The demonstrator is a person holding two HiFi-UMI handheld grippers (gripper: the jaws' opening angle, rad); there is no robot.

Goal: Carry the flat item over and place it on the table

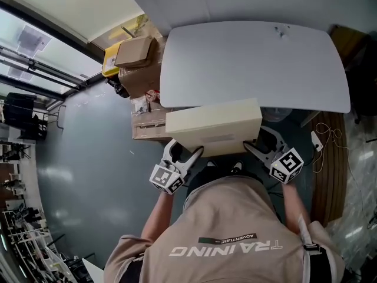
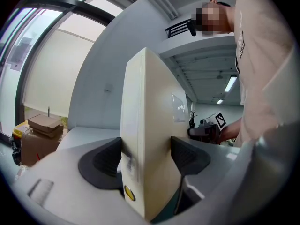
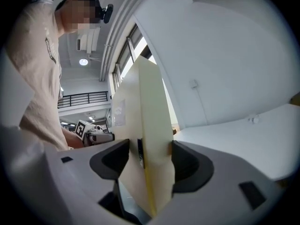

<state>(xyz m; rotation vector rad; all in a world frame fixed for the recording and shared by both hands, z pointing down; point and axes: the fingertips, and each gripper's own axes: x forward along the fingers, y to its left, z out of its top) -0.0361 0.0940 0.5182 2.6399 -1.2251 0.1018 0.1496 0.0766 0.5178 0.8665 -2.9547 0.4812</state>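
A flat cream-coloured box (image 1: 214, 127) hangs in the air just in front of the near edge of the pale grey table (image 1: 253, 63). My left gripper (image 1: 189, 156) is shut on its near left edge and my right gripper (image 1: 254, 147) is shut on its near right edge. In the left gripper view the flat box (image 2: 145, 125) stands on edge between the two dark pads. The right gripper view shows the same box (image 3: 147, 125) pinched between its pads, with the table top (image 3: 243, 139) behind it.
Cardboard boxes (image 1: 138, 69) and a yellow bin (image 1: 111, 61) are stacked on the floor left of the table. Cables (image 1: 330, 140) lie on the floor at the right. A person's torso fills the bottom of the head view.
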